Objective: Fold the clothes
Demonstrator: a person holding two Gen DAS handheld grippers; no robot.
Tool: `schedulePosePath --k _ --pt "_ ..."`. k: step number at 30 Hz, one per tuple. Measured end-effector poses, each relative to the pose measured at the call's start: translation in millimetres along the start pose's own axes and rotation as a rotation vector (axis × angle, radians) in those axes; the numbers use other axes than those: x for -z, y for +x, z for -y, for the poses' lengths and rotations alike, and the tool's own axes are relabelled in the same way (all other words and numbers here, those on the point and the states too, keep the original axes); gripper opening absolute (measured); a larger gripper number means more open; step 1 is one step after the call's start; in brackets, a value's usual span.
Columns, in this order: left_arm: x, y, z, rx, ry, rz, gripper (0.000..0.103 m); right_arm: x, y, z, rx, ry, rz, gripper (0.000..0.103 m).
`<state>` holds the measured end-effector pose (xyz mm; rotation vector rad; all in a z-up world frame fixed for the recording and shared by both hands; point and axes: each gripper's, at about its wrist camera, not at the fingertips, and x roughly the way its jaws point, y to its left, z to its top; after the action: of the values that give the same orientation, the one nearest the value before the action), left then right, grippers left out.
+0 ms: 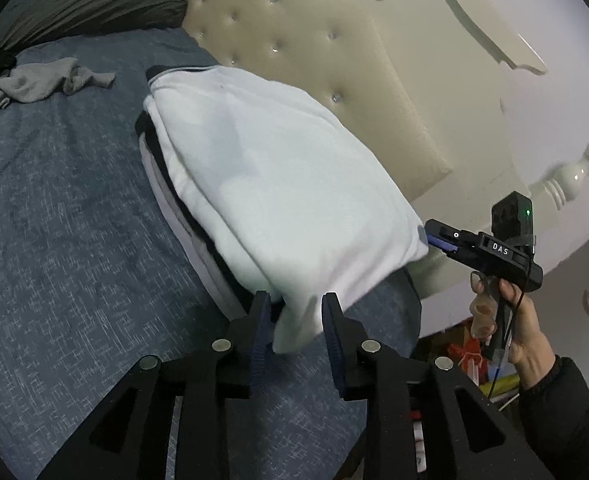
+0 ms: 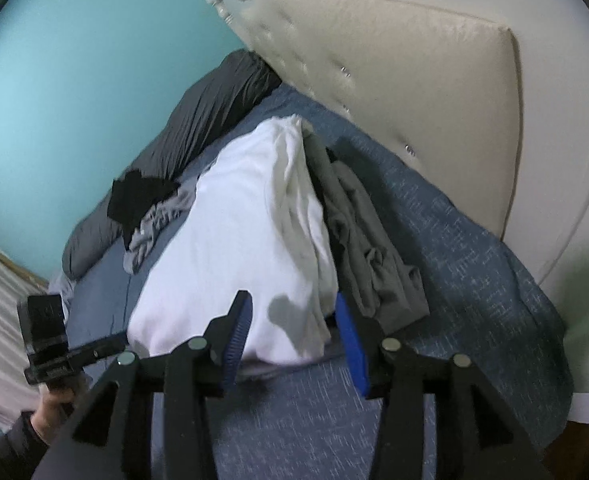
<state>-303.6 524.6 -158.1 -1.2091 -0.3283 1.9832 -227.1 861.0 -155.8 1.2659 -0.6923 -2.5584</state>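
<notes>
Left wrist: smooth white garment point(image 1: 278, 184) — folded, pillow-shaped.

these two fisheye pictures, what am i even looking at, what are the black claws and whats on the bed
No robot here: a person holds a hand-held two-finger gripper in each hand, and each gripper carries a wide-angle camera looking along its fingers.

The left wrist view shows the left gripper at the bottom, open, with a corner of the white garment between its fingers. To the right in that view, the person's hand holds the right gripper at another corner of the garment.

The right wrist view shows the right gripper open at the garment's edge.

The garment lies folded on a blue bedspread. A crumpled grey garment lies beside it, a dark pillow farther back, and a padded headboard behind.
</notes>
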Motion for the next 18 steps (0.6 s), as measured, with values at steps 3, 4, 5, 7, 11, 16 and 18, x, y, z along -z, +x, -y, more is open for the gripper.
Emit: schedulePosePath --k 3,4,5,7,11,16,18 --pt "1.8 2.7 0.3 0.001 0.007 -0.007 0.029 3.2 7.0 -4.2 0.024 -0.027 -0.025 0.044" --pt "2.4 3.6 0.4 0.001 0.01 -0.01 0.029 4.6 10.1 -4.3 0.032 -0.034 -0.033 0.038" --pt "3.0 4.5 0.5 0.001 0.012 -0.012 0.027 6.0 13.2 -4.5 0.041 -0.04 -0.041 0.027" --pt "4.3 6.3 0.7 0.001 0.017 -0.017 0.027 8.8 12.1 -3.1 0.046 -0.044 -0.039 0.014" --pt "6.7 9.9 1.1 0.002 0.026 -0.027 0.004 10.5 3.6 3.8 0.028 -0.029 -0.016 0.007" --pt "9.2 13.1 0.5 0.002 0.033 -0.036 0.004 8.1 -0.5 10.1 0.023 -0.021 -0.005 0.006" --pt "9.1 13.3 -0.8 -0.004 0.034 -0.038 0.004 9.8 0.1 12.7 0.022 -0.01 -0.003 0.006"
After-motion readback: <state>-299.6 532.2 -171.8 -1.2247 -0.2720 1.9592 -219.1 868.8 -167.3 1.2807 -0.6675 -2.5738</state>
